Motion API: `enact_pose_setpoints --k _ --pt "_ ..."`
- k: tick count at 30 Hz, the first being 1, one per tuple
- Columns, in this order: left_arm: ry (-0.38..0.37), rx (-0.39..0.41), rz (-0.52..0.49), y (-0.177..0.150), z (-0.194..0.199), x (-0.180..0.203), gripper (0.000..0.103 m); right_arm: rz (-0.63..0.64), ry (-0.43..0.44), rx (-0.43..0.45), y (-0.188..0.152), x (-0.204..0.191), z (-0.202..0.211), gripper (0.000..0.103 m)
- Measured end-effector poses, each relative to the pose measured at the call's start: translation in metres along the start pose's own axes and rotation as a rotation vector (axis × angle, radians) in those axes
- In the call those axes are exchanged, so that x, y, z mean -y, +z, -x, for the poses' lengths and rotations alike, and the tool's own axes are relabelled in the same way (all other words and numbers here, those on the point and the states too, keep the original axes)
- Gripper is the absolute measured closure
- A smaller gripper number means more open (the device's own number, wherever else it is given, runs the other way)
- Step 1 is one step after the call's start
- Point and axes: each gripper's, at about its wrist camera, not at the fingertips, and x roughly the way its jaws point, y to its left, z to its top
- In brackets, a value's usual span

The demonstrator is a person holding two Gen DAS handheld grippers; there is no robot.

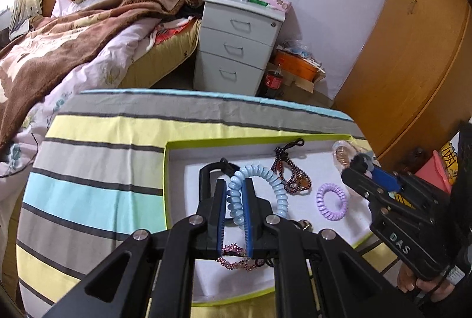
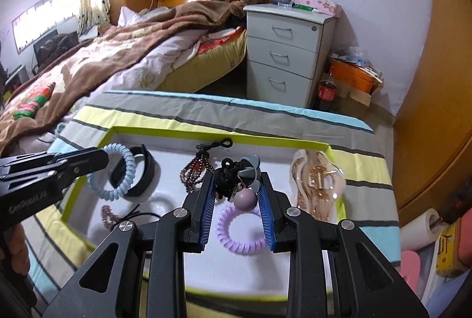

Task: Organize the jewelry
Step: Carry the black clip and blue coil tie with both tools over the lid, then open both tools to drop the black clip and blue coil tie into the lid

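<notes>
A white tray with a lime rim lies on a striped cloth. My left gripper is shut on a light blue spiral hair tie above the tray's left part. My right gripper is shut on a black hair tie with a grey flower and a mauve ball above the tray's right part. In the tray lie a purple spiral hair tie, a dark beaded bracelet, a black band, a pink beaded piece and a clear bag of gold jewelry.
The striped cloth covers the table. Beyond it stand a bed with a brown blanket, a grey drawer cabinet, a cola bottle and an orange box. A wooden wardrobe is at right.
</notes>
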Motion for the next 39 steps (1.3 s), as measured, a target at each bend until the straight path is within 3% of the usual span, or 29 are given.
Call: enact_pose_setpoints --k 11,29,39 --pt "0.005 -0.059 -0.003 -0.01 -0.022 0.001 0.092 0.035 -0.019 -0.056 -0.005 0.002 -0.027 0.073" --pt "0.008 -0.08 0.004 -0.01 -0.029 0.002 0.091 0.058 -0.022 -0.075 -0.009 0.003 -0.038 0.072" --pt "0.015 -0.081 -0.005 -0.01 -0.029 0.004 0.084 0.048 -0.013 -0.084 -0.01 0.002 -0.039 0.057"
